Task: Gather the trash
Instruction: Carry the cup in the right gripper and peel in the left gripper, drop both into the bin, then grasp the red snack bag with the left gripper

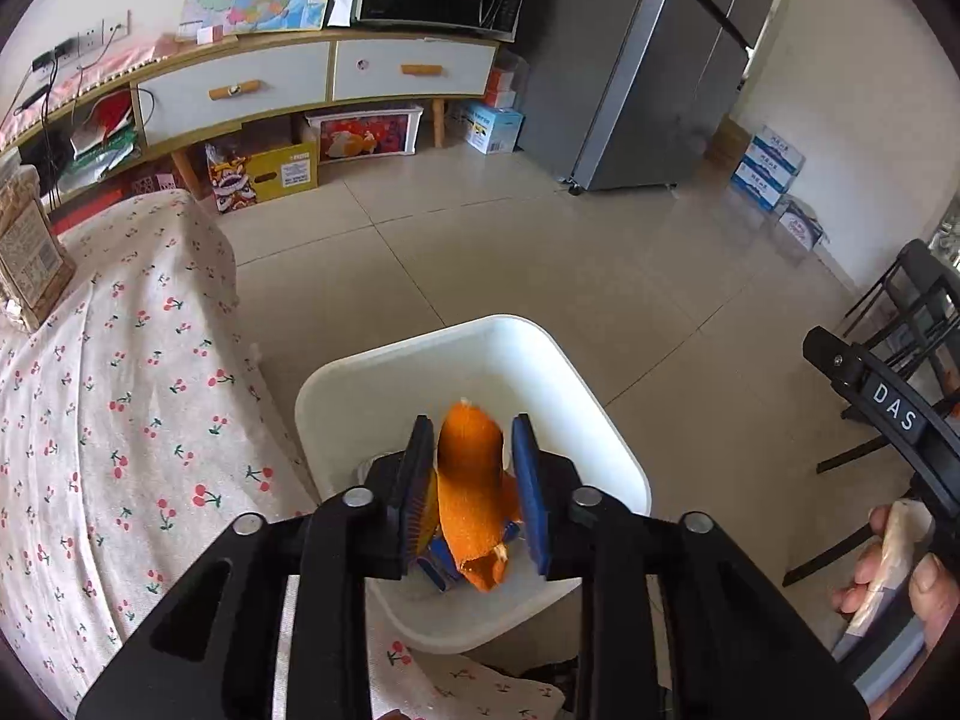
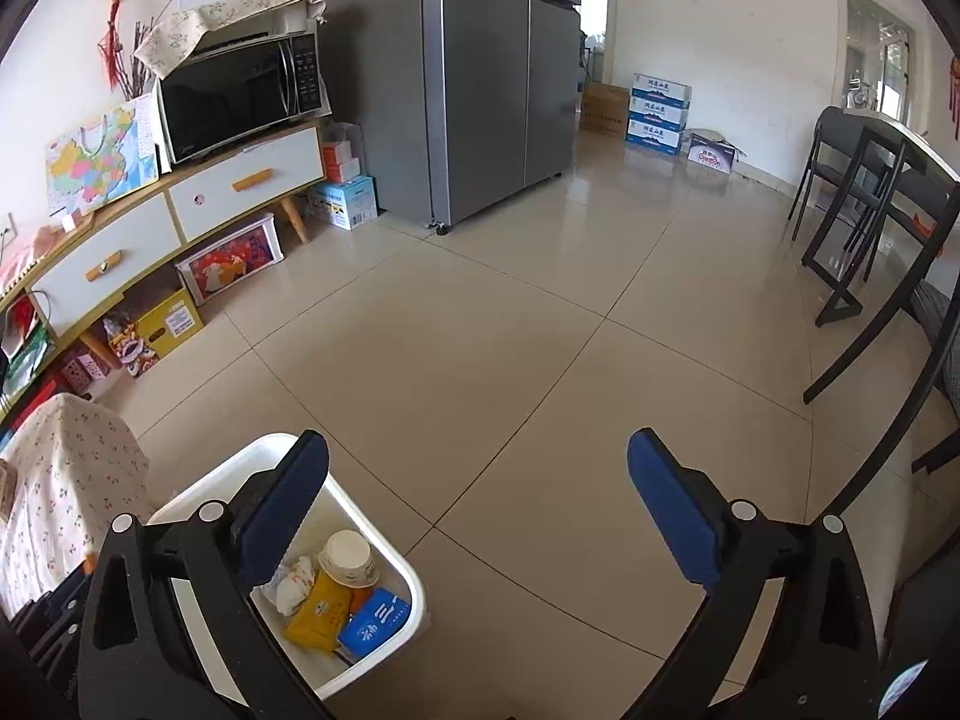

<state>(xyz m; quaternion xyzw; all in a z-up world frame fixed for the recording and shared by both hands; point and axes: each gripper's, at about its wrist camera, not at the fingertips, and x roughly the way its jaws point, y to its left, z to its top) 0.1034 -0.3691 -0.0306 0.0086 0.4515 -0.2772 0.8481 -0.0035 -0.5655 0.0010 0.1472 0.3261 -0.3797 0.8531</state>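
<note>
Orange peel (image 1: 471, 480) over white bin (image 1: 606, 438), between left claw (image 1: 474, 492) pads.
Pads partly apart; peel touches the left pad, grip unclear. Bin on floor (image 2: 540, 360) beside table (image 1: 120, 420) corner. Right claw (image 2: 480, 516) wide, empty, beside the bin.

Microwave (image 2: 240, 96) atop cabinet (image 2: 174, 222); fridge (image 2: 480, 78) beside.

Both grippers, the left gripper (image 1: 472, 483) and the right gripper (image 2: 478, 507), are black plastic frames with silver round screws behind blue ribbed pads; one frame reads "DAS" in white letters.
</note>
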